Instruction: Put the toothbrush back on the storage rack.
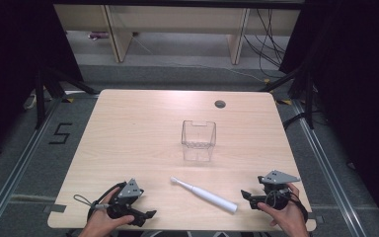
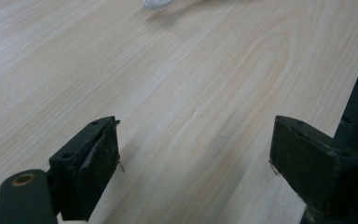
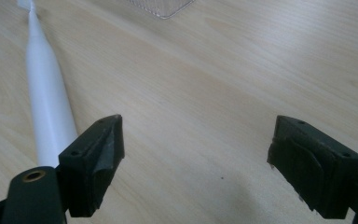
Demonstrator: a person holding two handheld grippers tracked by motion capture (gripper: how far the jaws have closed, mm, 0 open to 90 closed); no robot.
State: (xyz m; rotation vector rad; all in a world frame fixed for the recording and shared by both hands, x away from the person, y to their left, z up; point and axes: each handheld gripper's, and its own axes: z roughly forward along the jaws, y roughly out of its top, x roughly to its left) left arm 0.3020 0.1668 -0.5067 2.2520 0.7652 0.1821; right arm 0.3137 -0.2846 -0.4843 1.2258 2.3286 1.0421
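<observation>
Lying flat as the base: the light wood counter (image 1: 128,143) carries everything; a small round hole (image 1: 220,104) sits near its far edge.
Floor: grey, with a "5" marked (image 1: 60,133) left of the counter and cables (image 1: 269,44) trailing at the far right.
Container: a clear plastic bin (image 1: 198,140) stands upright near the middle of the counter, open at the top; in the right gripper view its corner (image 3: 161,7) shows at the top edge.
Toothbrush: a white electric toothbrush (image 1: 205,194) lies flat on the near half of the counter, between the two grippers, head toward the far left, handle end toward the near right, apart from the bin. In the right gripper view it (image 3: 46,102) runs beside and just outside the left-hand jaw, not between the jaws.
Left hand-held gripper (image 1: 148,215): held by the left hand (image 1: 103,219) at the near left corner; in the left gripper view (image 2: 193,158) its jaws stand released, wide apart, over bare wood.
Right hand-held gripper (image 1: 246,196): held by the right hand (image 1: 286,215) at the near right edge, near the toothbrush's handle end; in the right gripper view (image 3: 196,158) its jaws are released and spread, with nothing between them.
</observation>
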